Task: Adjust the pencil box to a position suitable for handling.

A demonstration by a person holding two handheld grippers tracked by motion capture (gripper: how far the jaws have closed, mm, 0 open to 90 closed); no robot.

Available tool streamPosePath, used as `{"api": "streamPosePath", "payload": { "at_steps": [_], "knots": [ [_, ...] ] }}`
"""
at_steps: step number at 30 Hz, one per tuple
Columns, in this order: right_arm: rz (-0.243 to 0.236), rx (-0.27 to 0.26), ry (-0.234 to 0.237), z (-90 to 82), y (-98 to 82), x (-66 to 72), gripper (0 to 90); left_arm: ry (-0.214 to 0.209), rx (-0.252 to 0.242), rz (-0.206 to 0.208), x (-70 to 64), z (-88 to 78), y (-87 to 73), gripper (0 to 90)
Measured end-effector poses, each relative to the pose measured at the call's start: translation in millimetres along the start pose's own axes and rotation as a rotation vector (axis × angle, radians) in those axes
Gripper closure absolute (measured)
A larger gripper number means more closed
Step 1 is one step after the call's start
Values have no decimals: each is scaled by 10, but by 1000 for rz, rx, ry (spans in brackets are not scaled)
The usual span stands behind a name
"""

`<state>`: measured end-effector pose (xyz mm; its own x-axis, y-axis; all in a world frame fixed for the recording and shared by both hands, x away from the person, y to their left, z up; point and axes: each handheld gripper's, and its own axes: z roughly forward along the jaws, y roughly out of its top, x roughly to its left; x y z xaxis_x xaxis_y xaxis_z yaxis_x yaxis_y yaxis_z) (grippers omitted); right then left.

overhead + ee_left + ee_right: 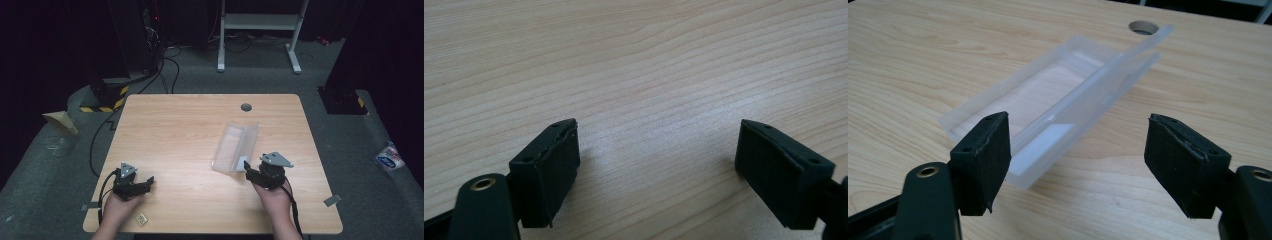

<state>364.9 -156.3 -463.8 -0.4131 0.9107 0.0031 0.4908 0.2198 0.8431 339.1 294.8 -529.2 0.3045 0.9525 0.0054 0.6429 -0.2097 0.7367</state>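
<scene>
A: Where the right tongs (1078, 150) point, what lies on the table (180, 130)?

B: A clear plastic box (235, 146), long and shallow, lying open with its lid folded out beside the tray. It sits right of the middle of the table, its long side running from near to far and leaning slightly right. The plastic is frosted and see-through, so the wood grain shows through the bottom. Nothing is visible inside it.

A: And the tongs themselves?

B: The right tongs stand wide, nothing between them, just near of the box's near end; the left jaw sits just in front of the box's near corner. Whether it touches, I cannot tell.

A: The left tongs (656, 150)?

B: Also wide and holding nothing, over bare wood at the near left, well apart from the box.

A: Anything else on the table?

B: A round grey hole (246, 107) far of the box, and a small yellowish tag (142, 218) by the near edge.
</scene>
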Motion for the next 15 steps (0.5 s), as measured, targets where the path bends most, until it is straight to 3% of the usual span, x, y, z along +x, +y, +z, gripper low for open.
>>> {"api": "streamPosePath", "payload": {
  "at_steps": [4,9,15],
  "knots": [
    [-15,26,10,141,-38,143,253,-2,-1,2,0,3,1,180],
    [2,64,12,226,-73,176,257,-4,0,1,-3,0,-2,180],
    [18,64,5,221,-108,167,275,-6,1,3,-4,-4,-5,179]
  ]
}}
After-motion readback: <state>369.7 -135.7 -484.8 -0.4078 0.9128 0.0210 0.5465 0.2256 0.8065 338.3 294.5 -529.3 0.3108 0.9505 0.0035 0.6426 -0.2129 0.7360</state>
